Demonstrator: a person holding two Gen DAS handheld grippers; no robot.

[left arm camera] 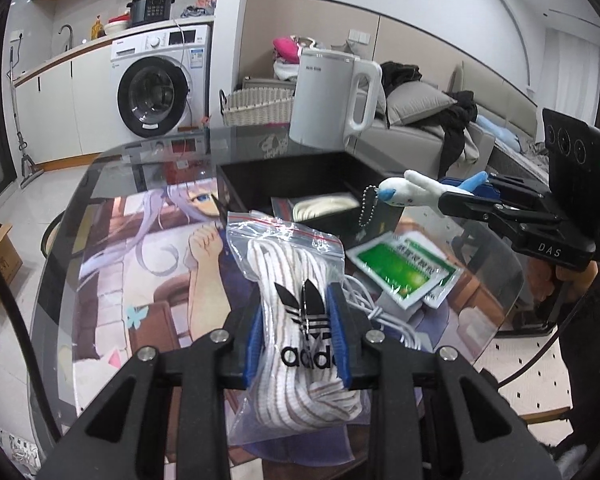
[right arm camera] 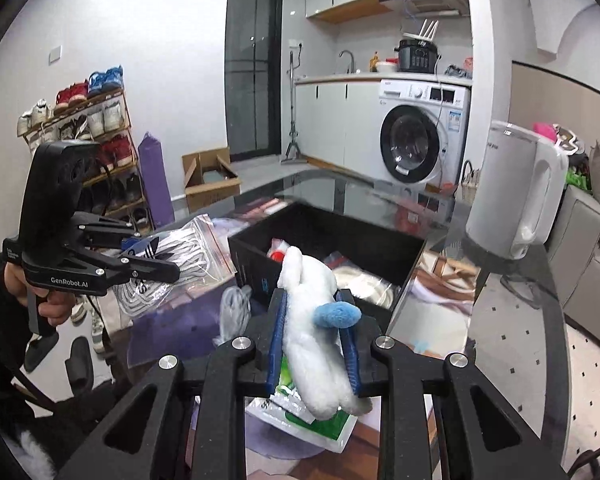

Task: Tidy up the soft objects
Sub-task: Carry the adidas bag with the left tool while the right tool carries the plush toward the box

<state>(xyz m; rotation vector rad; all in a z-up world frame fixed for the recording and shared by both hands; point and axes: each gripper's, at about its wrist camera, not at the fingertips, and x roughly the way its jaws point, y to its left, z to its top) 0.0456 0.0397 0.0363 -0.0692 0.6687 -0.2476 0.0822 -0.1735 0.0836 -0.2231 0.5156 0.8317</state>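
The left claw [left arm camera: 298, 336] is clenched on the bagged shoelaces [left arm camera: 296, 320], the right claw [right arm camera: 314, 344] on the plush toy [right arm camera: 316, 328], both lifted off the desk [left arm camera: 148, 184]. Carry each over the black box [right arm camera: 332, 236] beyond, clear its near wall, then lower before releasing; mind the toy's dangling ball chain [left arm camera: 367, 206] and the kettle [left arm camera: 332, 100] behind.

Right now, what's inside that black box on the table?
In the black box lies a clear bag of coiled white cord, plus something red and white near one wall. The plush toy covers part of the inside, so the rest is hidden.
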